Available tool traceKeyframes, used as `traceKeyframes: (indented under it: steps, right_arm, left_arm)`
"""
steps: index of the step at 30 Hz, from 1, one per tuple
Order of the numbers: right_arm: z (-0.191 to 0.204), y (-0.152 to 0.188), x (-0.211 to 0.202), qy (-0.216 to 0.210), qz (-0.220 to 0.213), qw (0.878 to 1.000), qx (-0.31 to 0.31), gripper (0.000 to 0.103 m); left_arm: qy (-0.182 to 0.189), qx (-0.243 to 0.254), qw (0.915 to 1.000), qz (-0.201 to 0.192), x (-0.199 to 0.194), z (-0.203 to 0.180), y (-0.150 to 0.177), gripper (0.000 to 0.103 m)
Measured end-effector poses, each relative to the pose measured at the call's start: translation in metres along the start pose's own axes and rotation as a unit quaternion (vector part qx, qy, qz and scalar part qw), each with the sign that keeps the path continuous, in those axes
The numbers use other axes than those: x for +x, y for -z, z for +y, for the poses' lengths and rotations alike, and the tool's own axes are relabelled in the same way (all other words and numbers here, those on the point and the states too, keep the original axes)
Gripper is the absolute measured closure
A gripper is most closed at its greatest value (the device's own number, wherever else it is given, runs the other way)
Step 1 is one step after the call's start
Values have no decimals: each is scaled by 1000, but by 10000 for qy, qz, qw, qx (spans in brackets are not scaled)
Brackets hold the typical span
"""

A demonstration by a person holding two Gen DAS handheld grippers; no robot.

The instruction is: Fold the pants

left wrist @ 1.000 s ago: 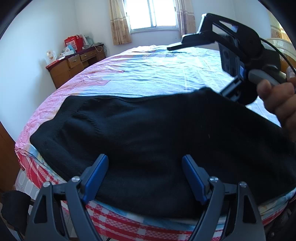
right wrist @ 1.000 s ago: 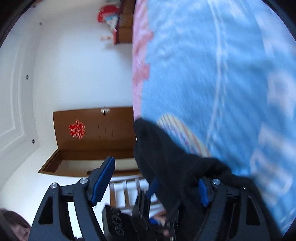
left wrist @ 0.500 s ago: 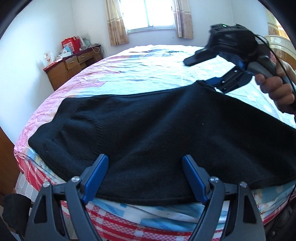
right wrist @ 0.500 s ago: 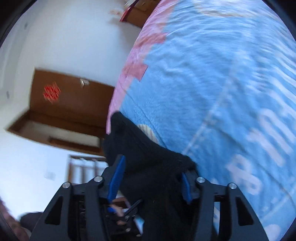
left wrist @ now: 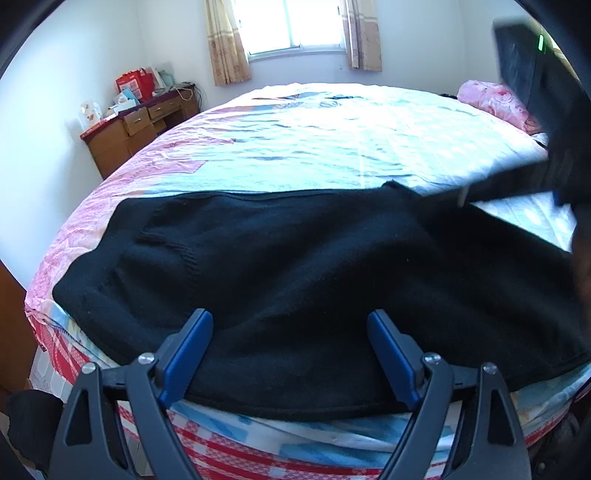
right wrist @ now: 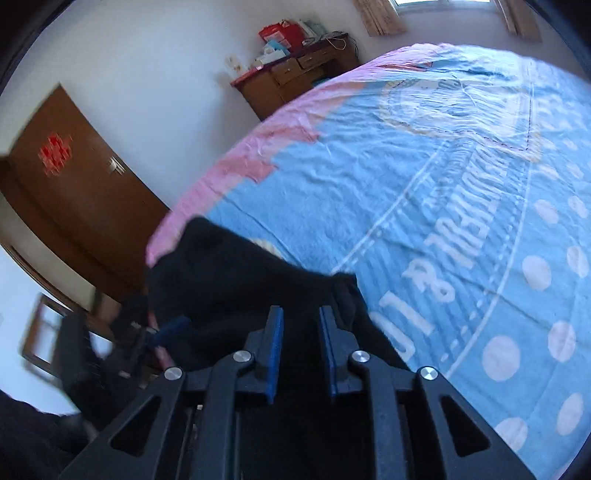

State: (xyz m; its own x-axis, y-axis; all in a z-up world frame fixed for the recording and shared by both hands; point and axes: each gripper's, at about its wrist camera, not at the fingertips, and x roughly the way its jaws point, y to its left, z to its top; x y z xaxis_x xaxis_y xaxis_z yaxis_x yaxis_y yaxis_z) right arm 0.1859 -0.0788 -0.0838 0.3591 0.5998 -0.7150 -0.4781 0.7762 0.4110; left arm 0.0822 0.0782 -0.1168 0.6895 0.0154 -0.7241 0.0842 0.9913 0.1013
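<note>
The black pants lie flat across the near end of the bed. Their long side runs from left to right, along the bed's near edge. They look thick and soft, like knitted wool, and a sewn pocket line shows near the left end. The near hem hangs a little over the edge of the bed.

My left hand-held gripper hangs just over the near hem. Its blue fingers stand wide apart and pinch nothing.

My right hand-held gripper is closing, and a fold of the black pants sits between its blue fingers. I cannot tell if the pads press it yet.

The bed has a blue sheet with white dots and a pink edge. A brown desk stands by the wall, near the window.
</note>
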Motion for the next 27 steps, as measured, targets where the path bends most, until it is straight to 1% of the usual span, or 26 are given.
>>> traceKeyframes:
  steps: [1,2,3,5,6,7,8,9,10,11,12,13,15,16,17,18,19,20,21,23,25,26,27]
  right_arm:
    - [1,3,13,57,135,9999,-12,88]
    - [-3,7,30,153,305,9994,33,97]
    - [-9,11,38,365,265,9990,34,103]
    - [-11,12,32,449,-20,9989,-137,103]
    - [-11,12,29,433,-49,9990,-78,103]
    - [-10,13,26,385,-84,9992,14,103]
    - [-8,15,15,248,-206,9994,114,100]
    - [-3,17,5,150,-345,9992,109,100]
    - [4,19,-5,137,-427,9990,22,100]
    - [10,24,-13,221,-452,9987,-96,100]
    - [18,32,-20,441,-421,9979,-239,100]
    - [24,46,-28,781,-394,9954,-389,100]
    - [27,68,-37,1054,-412,9925,-465,100]
    - [24,83,-39,1246,-345,9907,-428,100]
    - [21,91,-39,1353,-276,9896,-396,100]
    - [15,100,-40,1456,-144,9887,-331,100]
    - [7,107,-36,1535,-56,9879,-198,100]
    - [1,112,-40,1416,-218,9897,-65,100]
    - [-2,112,-44,1399,-297,9897,80,100]
    - [-5,111,-55,1574,-325,9867,241,100]
    - [-5,118,-92,1696,-768,9820,332,100]
    - [-6,123,-113,1809,-958,9781,375,100]
    - [-12,130,-140,2032,-1171,9710,457,100]
  left_arm:
    - [60,-69,10000,24,-1,3,-3,15]
    - [113,-201,9997,21,-4,10,-8,15]
    - [111,-273,9996,-6,-7,15,-12,15]
    - [21,-335,9994,-126,-14,29,-20,15]
    - [-65,-358,9991,-223,-18,36,-25,15]
    - [-166,-394,9986,-323,-21,44,-30,15]
    - [-322,-455,9975,-425,-23,57,-37,15]
    - [-457,-525,9966,-445,-22,66,-41,15]
    - [-603,-621,9953,-437,-19,76,-44,15]
    - [-707,-699,9942,-402,-14,85,-45,15]
    - [-800,-768,9933,-330,-8,92,-46,15]
    - [-901,-821,9923,-230,-1,99,-44,15]
    - [-1118,-869,9899,-14,15,109,-38,15]
    - [-1169,-886,9892,77,23,112,-34,14]
    - [-1133,-914,9893,58,28,115,-29,12]
    - [-1123,-941,9892,-43,29,116,-27,11]
    - [-1156,-934,9889,-45,29,115,-27,10]
    - [-1170,-931,9887,-36,29,114,-29,10]
    - [-1176,-924,9887,-25,28,115,-30,10]
    - [-1232,-966,9877,-58,18,111,-32,11]
    - [-1171,-973,9881,-236,5,106,-37,11]
    - [-1126,-903,9889,-355,-4,98,-39,11]
    - [-1103,-853,9894,-404,-9,92,-41,11]
